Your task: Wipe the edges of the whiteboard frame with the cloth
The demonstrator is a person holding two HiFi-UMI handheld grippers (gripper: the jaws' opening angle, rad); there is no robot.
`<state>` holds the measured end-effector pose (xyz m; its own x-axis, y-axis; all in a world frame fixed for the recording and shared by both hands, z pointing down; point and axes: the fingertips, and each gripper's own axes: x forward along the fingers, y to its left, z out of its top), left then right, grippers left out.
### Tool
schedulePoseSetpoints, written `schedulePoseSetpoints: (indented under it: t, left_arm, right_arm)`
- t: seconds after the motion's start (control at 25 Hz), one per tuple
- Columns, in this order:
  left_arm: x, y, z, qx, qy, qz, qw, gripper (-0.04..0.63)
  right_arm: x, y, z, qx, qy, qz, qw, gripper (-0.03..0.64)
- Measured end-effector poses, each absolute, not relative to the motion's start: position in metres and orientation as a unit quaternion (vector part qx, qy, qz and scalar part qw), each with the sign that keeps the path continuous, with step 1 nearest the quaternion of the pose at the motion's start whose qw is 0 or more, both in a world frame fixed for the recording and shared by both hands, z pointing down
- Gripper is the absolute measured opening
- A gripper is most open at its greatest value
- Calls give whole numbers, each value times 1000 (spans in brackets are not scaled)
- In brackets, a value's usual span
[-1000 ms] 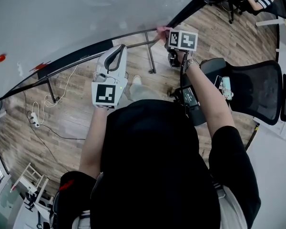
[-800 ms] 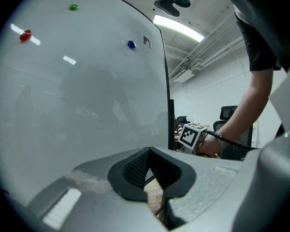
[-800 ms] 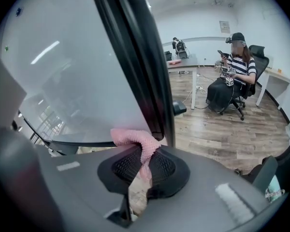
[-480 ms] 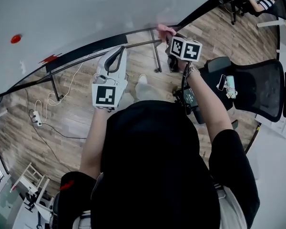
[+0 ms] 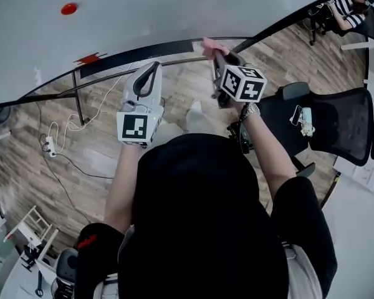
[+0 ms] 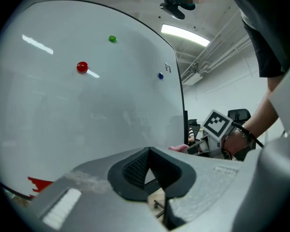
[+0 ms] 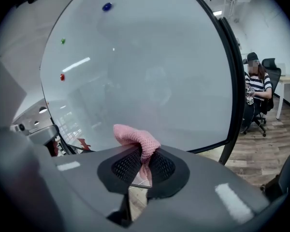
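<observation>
Left gripper (image 6: 149,170): jaws closed on nothing, held short of the board, evidently idle. Right gripper (image 7: 142,166): jaws clamped on the pink cloth (image 7: 135,137), with a bunched fold protruding forward, presumably so that fabric rather than plastic meets the frame (image 5: 143,51). In the head view the cloth sits at the frame's lower edge; actual contact cannot be confirmed. The upper edges of the whiteboard (image 5: 149,8) are cut off

No word, number or brand name can be read anywhere (the marker cubes (image 5: 243,83) bear only black-and-white square patterns).
</observation>
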<state>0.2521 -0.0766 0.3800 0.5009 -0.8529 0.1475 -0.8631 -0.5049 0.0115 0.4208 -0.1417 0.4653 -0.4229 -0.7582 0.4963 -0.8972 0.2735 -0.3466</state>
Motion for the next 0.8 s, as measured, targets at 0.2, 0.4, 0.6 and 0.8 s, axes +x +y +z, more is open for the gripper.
schedulePoseSetpoints:
  t: [0.2, 0.4, 0.6, 0.8]
  left_arm:
    - [215, -56, 376, 857, -510, 60, 40, 2]
    - [186, -39, 358, 849, -525, 53, 33, 2]
    - [170, -27, 330, 851, -525, 27, 3, 2]
    - [159, -18, 305, 849, -528, 16, -15, 2]
  right_arm:
    - [383, -117, 435, 523, -806, 257, 103, 28]
    - [345, -90, 389, 515, -830, 202, 71, 28]
    - [320, -66, 340, 512, -846, 144, 33, 26]
    - [307, -45, 291, 513, -854, 87, 0, 26]
